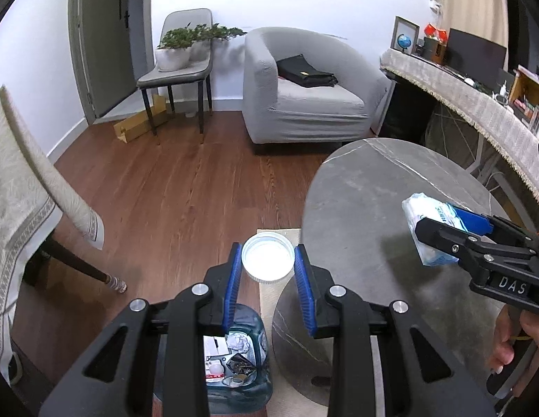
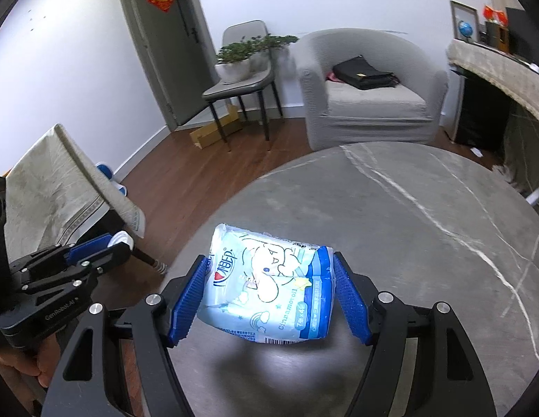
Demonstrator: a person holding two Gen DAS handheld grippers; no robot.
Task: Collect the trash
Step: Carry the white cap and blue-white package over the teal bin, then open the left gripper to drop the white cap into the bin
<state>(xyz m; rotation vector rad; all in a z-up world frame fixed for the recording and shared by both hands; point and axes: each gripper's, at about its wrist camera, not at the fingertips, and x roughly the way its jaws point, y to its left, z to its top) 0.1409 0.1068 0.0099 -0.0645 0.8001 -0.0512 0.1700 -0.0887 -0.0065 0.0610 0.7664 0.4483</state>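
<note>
Grey table [image 2: 426,215]; right tongs [image 2: 267,299] clamp tissue pack [image 2: 269,288]; left tongs [image 1: 268,271] pinch cap [image 1: 268,259], bin [image 1: 255,358] half-hidden.

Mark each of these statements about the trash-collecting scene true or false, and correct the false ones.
1. The right gripper holds a pale blue tissue pack between its pads. True.
2. The left gripper holds a crumpled paper ball. False: it holds a white round lid.
3. The trash bin below the left gripper already contains rubbish. True.
4. The tissue pack lies flat on the armchair. False: it is held over the round grey table; a black bag lies on the armchair.
5. A potted plant stands on the grey chair by the door. True.
</note>
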